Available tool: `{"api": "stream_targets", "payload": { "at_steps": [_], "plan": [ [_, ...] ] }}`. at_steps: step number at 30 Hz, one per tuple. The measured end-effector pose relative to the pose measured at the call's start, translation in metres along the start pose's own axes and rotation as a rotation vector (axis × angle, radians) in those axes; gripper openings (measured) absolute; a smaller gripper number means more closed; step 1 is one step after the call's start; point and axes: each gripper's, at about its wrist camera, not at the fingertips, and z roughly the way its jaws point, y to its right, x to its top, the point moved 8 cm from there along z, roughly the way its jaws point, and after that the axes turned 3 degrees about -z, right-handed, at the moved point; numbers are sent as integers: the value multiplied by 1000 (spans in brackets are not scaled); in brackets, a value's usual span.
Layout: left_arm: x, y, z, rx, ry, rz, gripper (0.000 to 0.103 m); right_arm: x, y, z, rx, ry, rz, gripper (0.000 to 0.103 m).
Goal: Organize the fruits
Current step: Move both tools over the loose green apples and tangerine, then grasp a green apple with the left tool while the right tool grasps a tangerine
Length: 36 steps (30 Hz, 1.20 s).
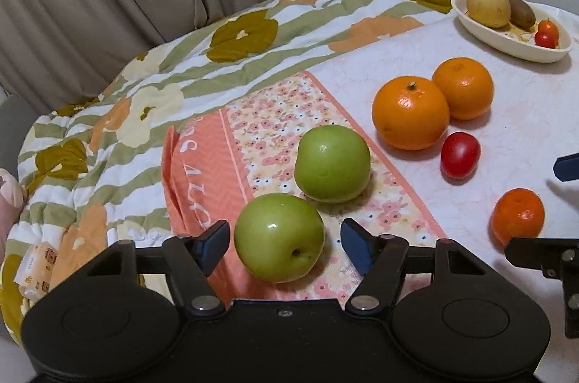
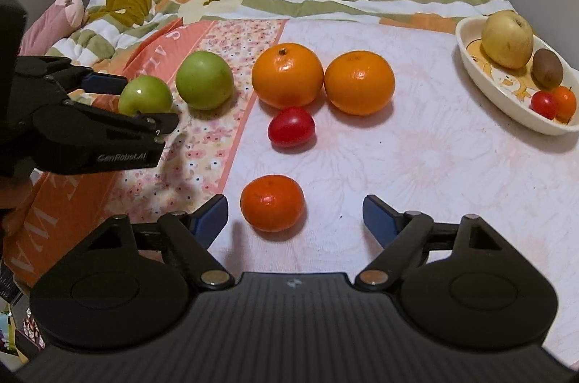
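1. Fruits lie loose on a bed sheet (image 2: 416, 165) in front of a striped floral quilt (image 1: 181, 57), and a white oval dish (image 2: 506, 109) at the far right already holds some.
2. Step in hand, as a judgement: both grippers are lined up for a first pick, neither fruit yet gripped.
3. Left gripper (image 1: 286, 247) has its fingers apart on either side of the near green apple (image 1: 278, 236); a gap shows at each pad, so nothing is clamped.
4. Right gripper (image 2: 295, 218) has its fingers wide apart, with the small mandarin (image 2: 272, 203) just ahead of the left pad and closer to it than to the right one.
5. Next move likely calls for squeezing the left fingers onto the apple, and centring the right fingers on the mandarin before squeezing; round fruit may roll on the soft sheet.
6. Count on the sheet: two green apples, the second (image 1: 332, 163) just behind the first; two large oranges (image 2: 322, 77) touching side by side; one small mandarin; one red tomato (image 2: 291, 126).
7. Count in the dish: one yellow apple (image 2: 506, 39), one kiwi (image 2: 547, 66), two small red-orange fruits (image 2: 553, 102).
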Motion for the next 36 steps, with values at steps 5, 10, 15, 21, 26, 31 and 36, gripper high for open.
{"api": "stream_targets", "payload": {
  "at_steps": [5,10,15,21,26,31,36],
  "plan": [
    [1,-2,8,7,-7,-5,65,-3,0,4,3,-12,8,91],
    [-1,-6,7,7,2,-17,60,-3,-2,7,7,-20,11,84],
    [-4,-4,1,-2,-1,-31,60,-3,-4,8,16,-23,1,79],
    [-10,0,-6,-11,-9,-41,60,0,-6,10,19,-23,-19,74],
    [-12,4,-11,-11,-13,-46,60,2,-7,10,36,-22,-35,70],
    [-14,8,-17,-10,-15,-56,60,3,-7,13,53,-29,-48,65],
    [-13,11,-25,-4,-17,-76,60,4,-11,10,72,-27,-80,55]
  ]
}}
